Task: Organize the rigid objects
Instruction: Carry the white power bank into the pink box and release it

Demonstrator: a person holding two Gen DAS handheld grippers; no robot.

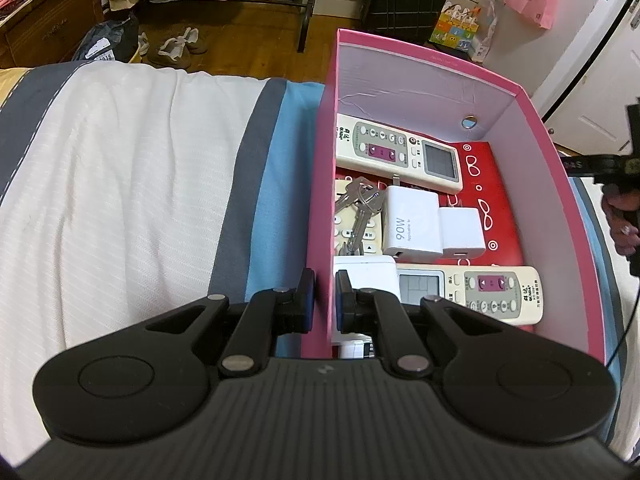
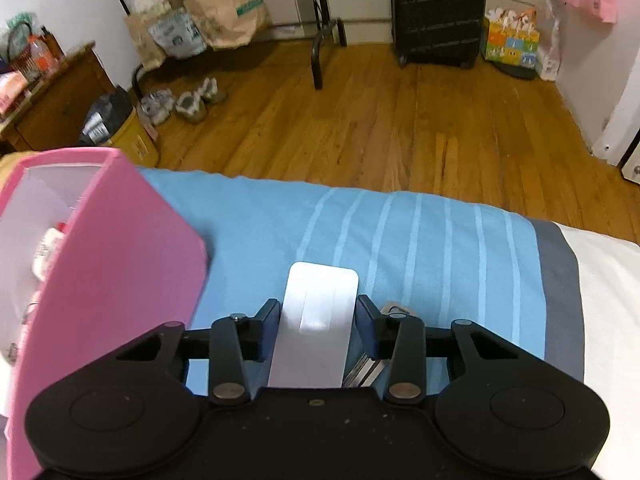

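While the white flat device lies between the right claw fingers, long axis running straight ahead, the fingers bracket its sides, contact unclear; keys sit just right under it. Pink box stands left of this claw, so the coming move likely goes left. Left claw pinches the box's near-left wall. All rests on a blue-striped bed; wood floor beyond

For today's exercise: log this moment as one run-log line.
left gripper: shut on pink box wall | right gripper: around white remote, grip unclear | keys under it, on blue cover
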